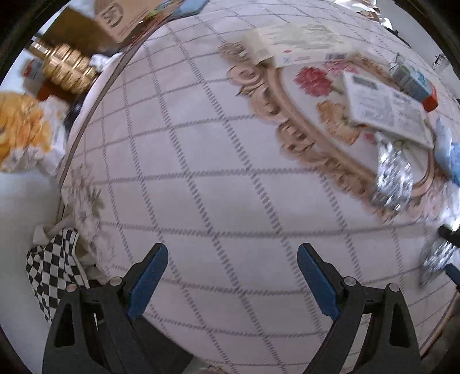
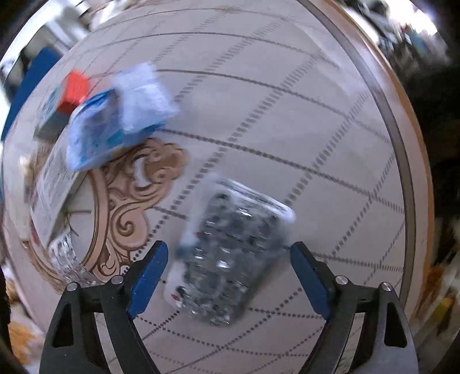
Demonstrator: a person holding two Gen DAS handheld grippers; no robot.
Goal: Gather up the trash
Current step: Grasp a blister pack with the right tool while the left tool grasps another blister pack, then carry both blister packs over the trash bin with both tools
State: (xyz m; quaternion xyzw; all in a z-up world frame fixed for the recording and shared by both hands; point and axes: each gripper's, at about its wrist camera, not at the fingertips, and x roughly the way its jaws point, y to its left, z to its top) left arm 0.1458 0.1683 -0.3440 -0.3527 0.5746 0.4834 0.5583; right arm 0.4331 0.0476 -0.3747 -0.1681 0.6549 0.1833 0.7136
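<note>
Clearly the right gripper (image 2: 229, 264), tongs wide, hovers over a crinkly foil pack (image 2: 230, 256) near the table (image 2: 287, 115) edge, light, slippery, best pinched across its sides; left gripper (image 1: 232, 273) wide, empty.

Glossy crinkled foil blister pack (image 2: 227, 256), matt printed tablecloth (image 2: 287, 120), paper leaflet (image 1: 388, 110)

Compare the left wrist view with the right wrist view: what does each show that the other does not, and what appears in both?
Only the left wrist view shows the gold ribbed object, the cardboard box and the checkered cloth beyond the table edge. Only the right wrist view shows a silvery blister pack lying between the open right gripper. Both show the patterned tablecloth, the printed leaflet, the red-ended carton and blue-padded fingers; the left gripper is open over bare cloth.
</note>
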